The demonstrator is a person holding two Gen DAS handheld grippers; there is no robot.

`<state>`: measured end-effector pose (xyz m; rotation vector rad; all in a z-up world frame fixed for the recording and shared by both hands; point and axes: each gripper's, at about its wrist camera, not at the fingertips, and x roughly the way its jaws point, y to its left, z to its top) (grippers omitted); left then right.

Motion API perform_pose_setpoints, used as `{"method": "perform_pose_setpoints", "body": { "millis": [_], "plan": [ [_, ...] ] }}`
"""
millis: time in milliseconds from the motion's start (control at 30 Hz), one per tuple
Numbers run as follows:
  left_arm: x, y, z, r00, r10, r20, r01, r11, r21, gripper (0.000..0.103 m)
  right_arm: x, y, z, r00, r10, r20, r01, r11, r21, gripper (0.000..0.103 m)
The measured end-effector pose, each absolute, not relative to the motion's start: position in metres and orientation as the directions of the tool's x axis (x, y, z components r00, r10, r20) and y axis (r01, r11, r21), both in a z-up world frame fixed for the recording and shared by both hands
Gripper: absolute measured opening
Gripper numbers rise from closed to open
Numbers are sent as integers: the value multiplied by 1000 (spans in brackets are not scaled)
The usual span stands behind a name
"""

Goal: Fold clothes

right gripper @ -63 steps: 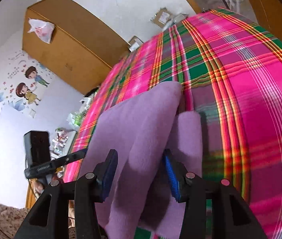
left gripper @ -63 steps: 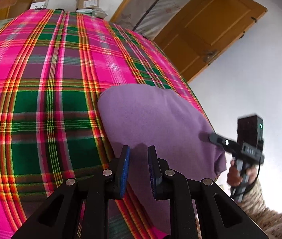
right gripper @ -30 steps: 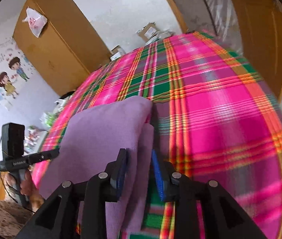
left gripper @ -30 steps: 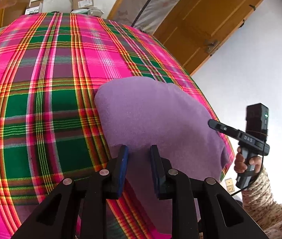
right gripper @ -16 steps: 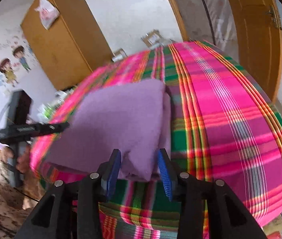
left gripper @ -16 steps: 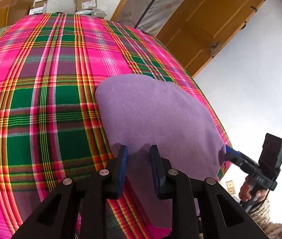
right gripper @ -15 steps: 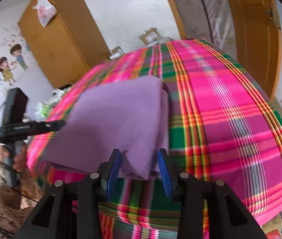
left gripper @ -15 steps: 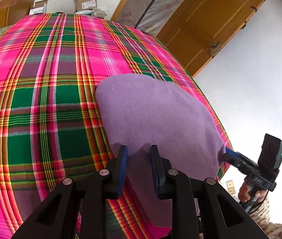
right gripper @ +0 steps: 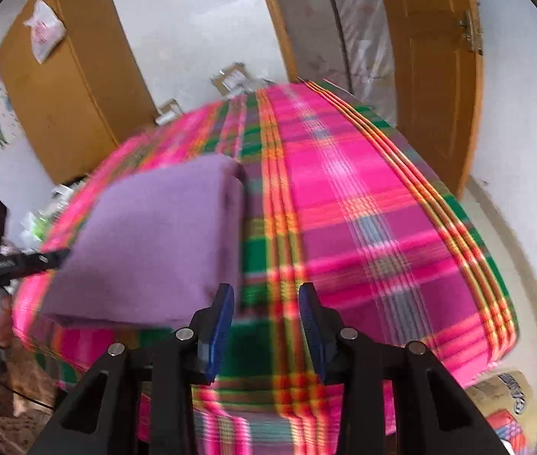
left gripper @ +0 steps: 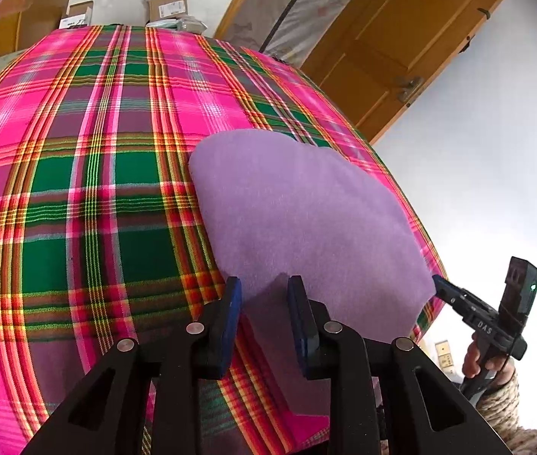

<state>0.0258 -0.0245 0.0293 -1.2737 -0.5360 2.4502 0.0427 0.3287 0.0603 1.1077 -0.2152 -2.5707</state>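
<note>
Folded purple cloth [left gripper: 298, 220] lying flat on the plaid bed [left gripper: 78, 189] near its front edge, left gripper [left gripper: 264, 295] fingers a little apart over the cloth's near edge, holding nothing, right gripper [right gripper: 266, 303] fingers apart and empty, just right of the cloth.

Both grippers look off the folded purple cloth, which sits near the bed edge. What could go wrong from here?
1. The folded purple fleece cloth lies close to the near edge of the pink-and-green plaid bedspread; a nudge might push it off.
2. The right gripper, open, is just beside the cloth's corner; a sideways move could catch it and undo the fold.
3. The left gripper, open, is at the near hem and may snag the top layer when it moves.
</note>
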Motion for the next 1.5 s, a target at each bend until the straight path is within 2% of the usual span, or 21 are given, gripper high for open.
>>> {"method": "perform_pose_setpoints", "body": {
  "millis": [100, 200, 267, 467, 667, 867, 1000, 1067, 1133, 1200, 1500],
  "plan": [
    [28, -24, 29, -548, 449, -706, -107, -875, -473, 26, 44, 309, 71, -654, -402, -640, 326, -914, 241, 37],
    [29, -24, 29, -548, 445, -708, -106, -877, -469, 26, 41, 293, 64, -625, -416, -660, 381, -901, 207, 36],
    [30, -25, 29, -546, 448, -708, -106, -875, -472, 26, 38, 292, 52, -611, -383, -693, 359, -914, 189, 36],
    [31, -26, 27, -538, 456, -709, -113, -873, -475, 28, 37, 317, 38, -587, -411, -697, 319, -909, 267, 36],
    [32, -30, 25, -524, 465, -713, -113, -868, -483, 29, 37, 319, 52, -576, -397, -714, 341, -911, 231, 36],
    [27, -35, 41, -529, 472, -705, -120, -864, -489, 29, 22, 312, 78, -626, -384, -679, 355, -915, 191, 36],
    [17, -28, 54, -538, 508, -673, -170, -847, -504, 29, 8, 295, 85, -621, -404, -672, 407, -899, 164, 30],
    [8, -21, 53, -523, 501, -689, -178, -855, -486, 29, -6, 286, 85, -617, -404, -675, 419, -895, 152, 26],
    [-1, -16, 51, -511, 484, -710, -173, -867, -467, 29, -17, 279, 83, -610, -423, -670, 433, -886, 165, 17],
    [-7, -14, 48, -500, 473, -726, -168, -875, -454, 29, -30, 270, 80, -599, -437, -671, 443, -879, 177, 14],
    [-16, -19, 31, -460, 500, -734, -167, -861, -481, 29, -47, 266, 52, -524, -419, -742, 421, -884, 201, 9]
  ]
}}
